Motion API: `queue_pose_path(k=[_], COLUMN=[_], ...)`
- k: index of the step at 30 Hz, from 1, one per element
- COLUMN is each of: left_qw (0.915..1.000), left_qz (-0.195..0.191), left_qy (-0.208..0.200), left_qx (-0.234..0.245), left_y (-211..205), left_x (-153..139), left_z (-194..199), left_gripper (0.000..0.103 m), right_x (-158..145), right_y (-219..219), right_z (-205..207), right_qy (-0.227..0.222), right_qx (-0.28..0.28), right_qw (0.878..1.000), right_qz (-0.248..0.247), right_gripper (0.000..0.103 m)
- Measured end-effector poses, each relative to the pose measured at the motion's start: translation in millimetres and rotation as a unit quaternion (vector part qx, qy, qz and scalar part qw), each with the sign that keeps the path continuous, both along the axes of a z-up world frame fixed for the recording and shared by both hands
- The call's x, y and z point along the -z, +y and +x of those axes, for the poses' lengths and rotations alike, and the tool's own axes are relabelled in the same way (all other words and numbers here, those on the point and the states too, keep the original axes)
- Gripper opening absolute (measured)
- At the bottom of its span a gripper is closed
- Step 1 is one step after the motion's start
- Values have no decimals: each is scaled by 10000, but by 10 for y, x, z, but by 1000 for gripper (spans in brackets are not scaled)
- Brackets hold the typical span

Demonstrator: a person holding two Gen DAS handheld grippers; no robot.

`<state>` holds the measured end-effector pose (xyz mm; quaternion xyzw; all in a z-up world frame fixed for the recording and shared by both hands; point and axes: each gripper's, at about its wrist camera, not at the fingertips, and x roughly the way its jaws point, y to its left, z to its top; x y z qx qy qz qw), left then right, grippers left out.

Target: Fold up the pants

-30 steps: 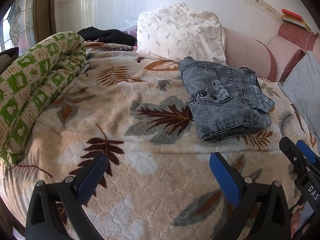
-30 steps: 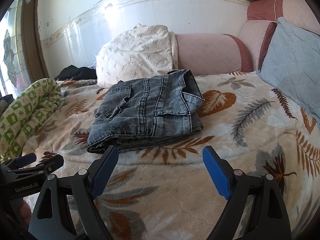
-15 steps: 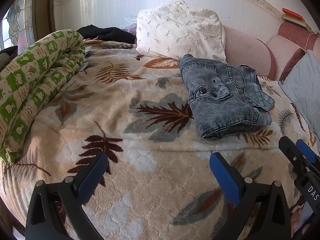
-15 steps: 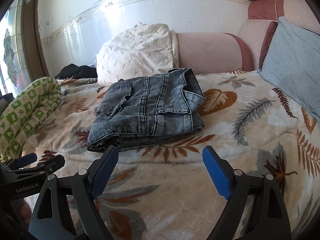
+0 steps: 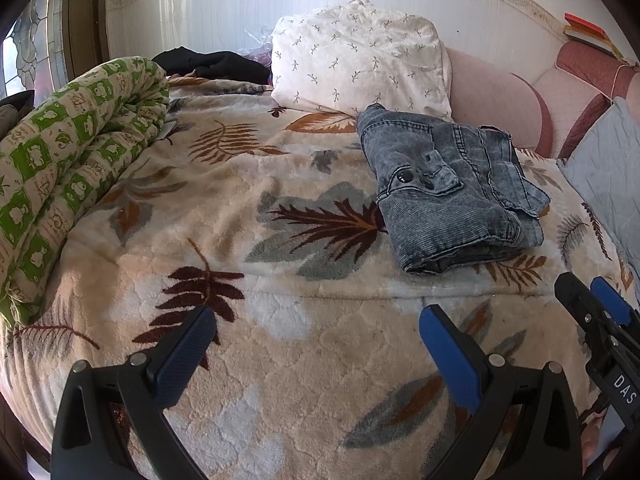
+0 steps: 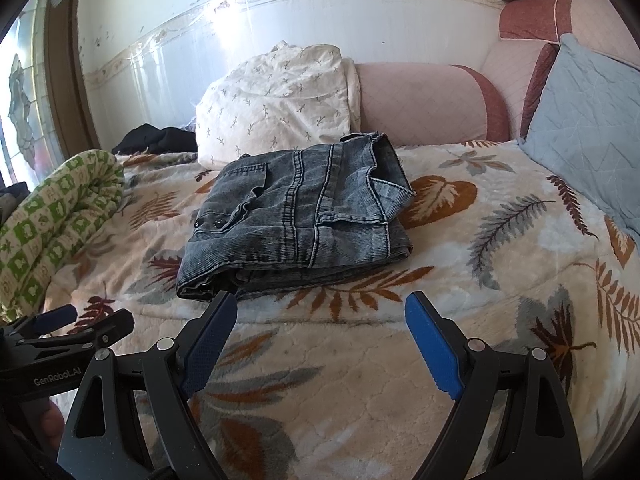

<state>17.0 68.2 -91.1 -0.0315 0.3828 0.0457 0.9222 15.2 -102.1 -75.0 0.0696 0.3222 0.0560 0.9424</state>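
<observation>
The grey denim pants (image 5: 448, 188) lie folded in a compact stack on the leaf-patterned blanket (image 5: 256, 240), near the white pillow; in the right wrist view the pants (image 6: 296, 220) lie straight ahead. My left gripper (image 5: 316, 344) is open and empty, held above the blanket, short of the pants and to their left. My right gripper (image 6: 320, 328) is open and empty, just in front of the stack's near edge, not touching it. Each gripper shows at the edge of the other's view.
A rolled green-and-white quilt (image 5: 68, 168) lies along the left side. A white patterned pillow (image 5: 360, 56) and dark clothing (image 5: 208, 64) sit at the back. A pink headboard (image 6: 424, 100) and a blue cushion (image 6: 588, 132) stand at the right.
Both grippers have drawn back and risen very slightly from the folded pants. Both stay open and the pants have not moved.
</observation>
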Motion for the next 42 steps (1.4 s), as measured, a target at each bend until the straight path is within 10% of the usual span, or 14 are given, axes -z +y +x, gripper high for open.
queue_pose_path(k=[42], left_qw=[9999], left_qz=[-45], left_qy=[88], left_qx=[29], left_y=[4], left_x=[40], left_z=[-4], left_gripper=[103], right_x=[20], right_y=[43], right_z=[12], right_qy=[54], right_qx=[-106], right_qw=[9999], right_qz=[-43], right_gripper=[86])
